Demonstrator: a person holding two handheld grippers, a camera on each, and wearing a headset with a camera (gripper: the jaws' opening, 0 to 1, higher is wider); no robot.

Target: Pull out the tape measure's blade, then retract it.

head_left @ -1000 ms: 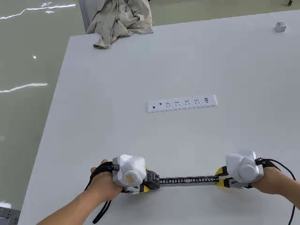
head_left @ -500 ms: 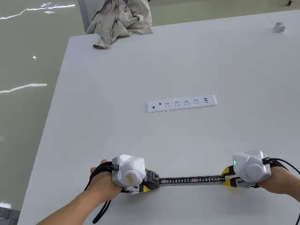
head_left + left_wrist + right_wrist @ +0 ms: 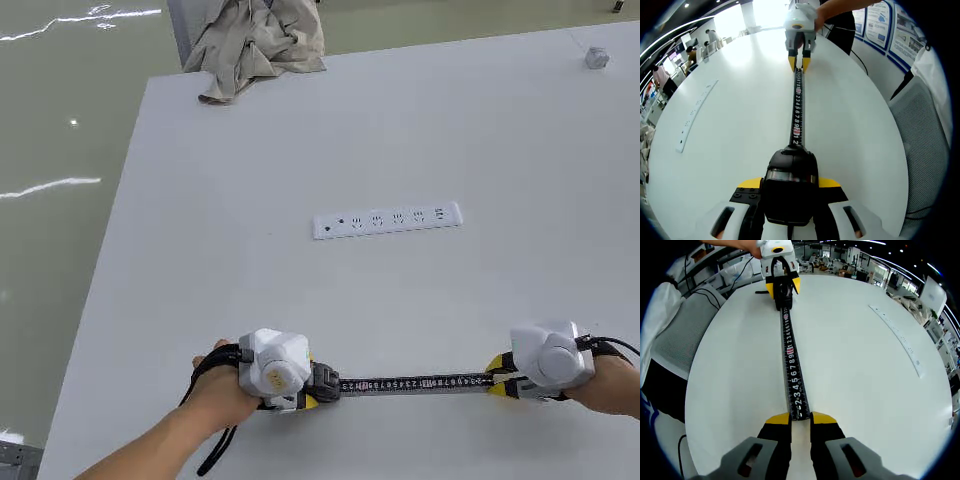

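Tape case [image 3: 790,190]: black, near the front edge of the white table [image 3: 250,180], clamped by the left gripper [image 3: 306,388], whose jaws were pressed on both its sides.
Blade [image 3: 415,383]: lay along the table, long axis left to right. It pointed from the case mouth toward the right gripper [image 3: 801,418], whose jaws were nearly closed and pinched its tip.
Change: compared with one second before, the right gripper stood further right and more blade was out – the case had kept its place.
Power strip [image 3: 388,219]: farther back, roughly parallel to the blade, well apart.

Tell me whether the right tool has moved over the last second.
Yes. The right tool has slid rightward, farther beyond the long white power strip, drawing the black numbered blade longer.
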